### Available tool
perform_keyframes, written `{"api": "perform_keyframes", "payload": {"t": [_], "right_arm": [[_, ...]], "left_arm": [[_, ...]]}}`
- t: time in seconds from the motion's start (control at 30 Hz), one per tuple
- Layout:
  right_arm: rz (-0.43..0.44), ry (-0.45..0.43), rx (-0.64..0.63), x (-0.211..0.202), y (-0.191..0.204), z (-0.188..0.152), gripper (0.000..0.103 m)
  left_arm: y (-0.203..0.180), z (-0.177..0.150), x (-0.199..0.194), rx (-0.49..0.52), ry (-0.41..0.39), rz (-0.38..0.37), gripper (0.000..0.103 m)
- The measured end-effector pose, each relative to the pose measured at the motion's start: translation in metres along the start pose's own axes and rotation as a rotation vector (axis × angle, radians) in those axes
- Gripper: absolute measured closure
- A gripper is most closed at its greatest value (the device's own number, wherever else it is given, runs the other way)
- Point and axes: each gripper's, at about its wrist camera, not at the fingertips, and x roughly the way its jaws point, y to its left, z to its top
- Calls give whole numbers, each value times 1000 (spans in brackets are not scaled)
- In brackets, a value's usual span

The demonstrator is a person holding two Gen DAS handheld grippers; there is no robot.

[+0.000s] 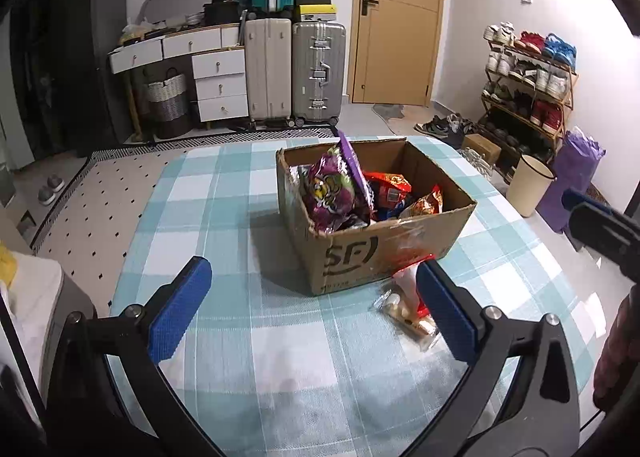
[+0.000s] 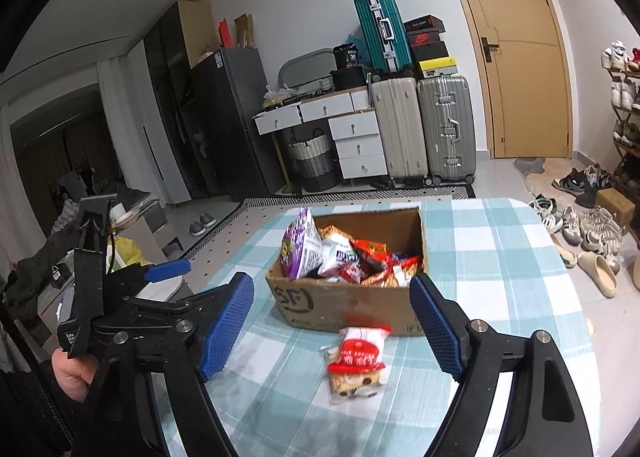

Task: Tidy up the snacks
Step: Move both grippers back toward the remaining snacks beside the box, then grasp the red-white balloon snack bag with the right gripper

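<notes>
An open cardboard box (image 1: 384, 253) stands on the blue-checked tablecloth (image 1: 240, 197), filled with snack bags, among them a tall purple bag (image 1: 336, 193) and red ones (image 1: 390, 187). In front of the box lies a red-and-white snack packet (image 1: 400, 293), half hidden by one finger. My left gripper (image 1: 316, 309) is open, low over the cloth, with the packet just inside its right finger. In the right wrist view the box (image 2: 348, 305) sits ahead and the packet (image 2: 356, 361) lies flat between the spread fingers of my open right gripper (image 2: 332, 323), untouched.
A blue pad of the left gripper (image 2: 168, 271) and a hand (image 2: 72, 373) show at the left. Beyond the table stand suitcases (image 1: 296, 73), white drawers (image 1: 220, 85), a door (image 1: 396, 21), a shoe rack (image 1: 532, 89) and a cream bin (image 1: 530, 185).
</notes>
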Motion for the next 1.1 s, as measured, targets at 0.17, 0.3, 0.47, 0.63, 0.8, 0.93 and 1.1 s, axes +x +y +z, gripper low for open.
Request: {"api": "perform_keyframes", "payload": {"t": [0.17, 0.3, 0.47, 0.63, 0.8, 0.93, 1.1], "right_arm": [[-3, 22, 32, 6, -5, -20, 21], [-11, 55, 65, 17, -14, -35, 21], [-14, 91, 100, 33, -26, -50, 21], [-11, 141, 121, 58, -34, -66, 21], [-4, 185, 139, 85, -43, -74, 21], [-3, 229, 138, 111, -48, -79, 21], [2, 276, 134, 139, -52, -82, 21]], "left_arm": [[2, -22, 8, -16, 14, 15, 1], [2, -36, 20, -40, 38, 5, 1], [5, -54, 38, -76, 69, 1, 1], [7, -70, 56, -70, 86, 22, 1], [13, -83, 73, -90, 126, 14, 1], [17, -89, 85, -100, 150, 5, 1], [20, -92, 94, -97, 163, -14, 1]]}}
